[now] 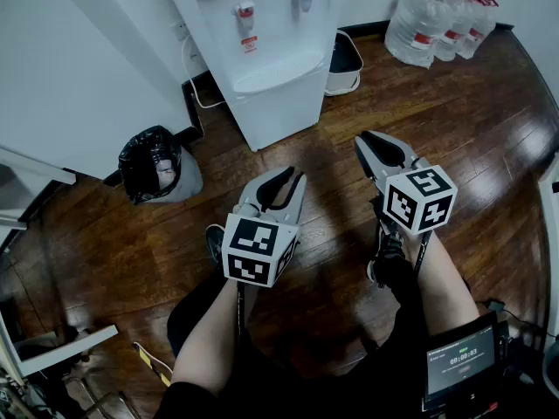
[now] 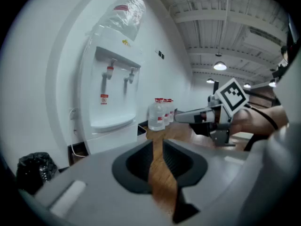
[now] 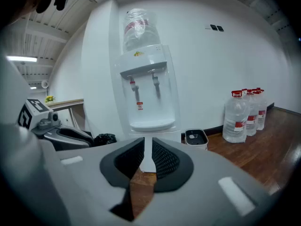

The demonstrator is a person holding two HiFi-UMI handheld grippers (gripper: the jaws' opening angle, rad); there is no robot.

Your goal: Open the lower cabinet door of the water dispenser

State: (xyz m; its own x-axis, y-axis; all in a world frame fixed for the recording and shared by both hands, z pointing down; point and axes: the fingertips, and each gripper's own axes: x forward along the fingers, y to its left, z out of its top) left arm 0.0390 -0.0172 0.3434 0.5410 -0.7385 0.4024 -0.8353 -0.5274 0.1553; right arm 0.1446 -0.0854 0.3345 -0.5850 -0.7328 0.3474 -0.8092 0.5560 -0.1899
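Holding short of the water dispenser (image 1: 262,33), left gripper (image 1: 293,175) and right gripper (image 1: 363,140) both closed, empty; lower cabinet door (image 1: 284,107) not yet opened.

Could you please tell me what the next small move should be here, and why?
Probably bring the right gripper forward toward the lower door of the dispenser, then open its jaws. It and the left gripper are shut and empty, well short of the dispenser, and the door looks closed.
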